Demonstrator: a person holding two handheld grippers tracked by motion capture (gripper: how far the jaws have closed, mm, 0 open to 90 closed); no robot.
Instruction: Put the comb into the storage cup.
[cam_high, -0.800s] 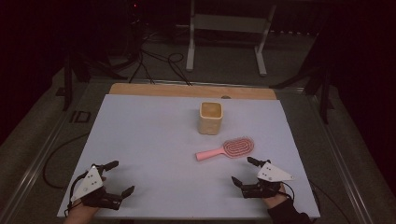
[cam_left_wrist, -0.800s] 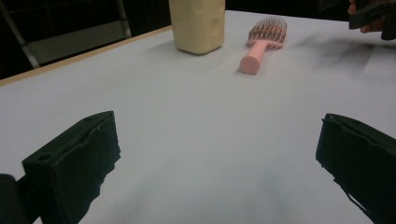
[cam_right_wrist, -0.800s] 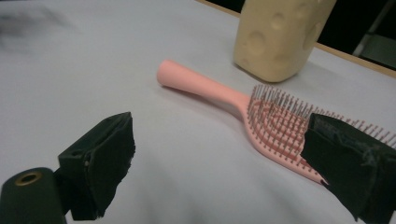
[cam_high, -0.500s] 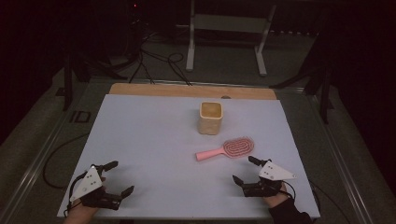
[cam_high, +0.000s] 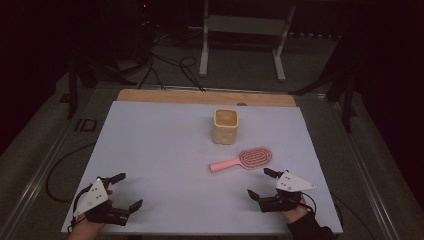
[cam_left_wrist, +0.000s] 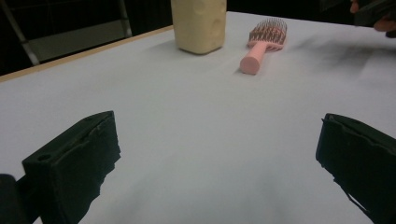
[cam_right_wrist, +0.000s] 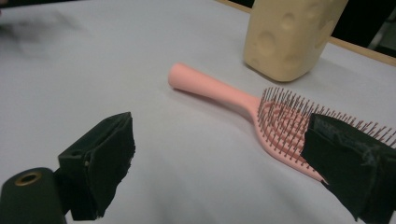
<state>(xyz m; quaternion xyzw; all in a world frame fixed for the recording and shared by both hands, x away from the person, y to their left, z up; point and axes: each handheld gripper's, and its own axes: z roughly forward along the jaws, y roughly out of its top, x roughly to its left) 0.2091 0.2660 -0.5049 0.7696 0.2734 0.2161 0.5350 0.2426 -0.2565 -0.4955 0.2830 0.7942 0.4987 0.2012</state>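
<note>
Right now the pink plastic hairbrush lies flat on the white-covered table, just in front of the cream-yellow dimpled cup and a little to its right, its handle pointing left and its bristles up. The right hand-held gripper sits near the brush, on the side away from the cup, jaws spread wide with nothing between them. The left hand-held gripper rests well apart from the brush at the table's near left corner, also open and empty.

Judging from this layout, the brush is the likely target, and the risks lie in the approach. A jaw coming down on the bristle head rather than the handle could slip on the springy pins or pinch unevenly. Pushing the brush before closing could slide it into the cup and tip it, since the two stand close.

The right gripper view shows the bristles and the round handle end in detail, with the cup's dimples behind; the high view gives only the brush's outline. The left gripper view catches the other hand at its top corner, beyond the brush.
</note>
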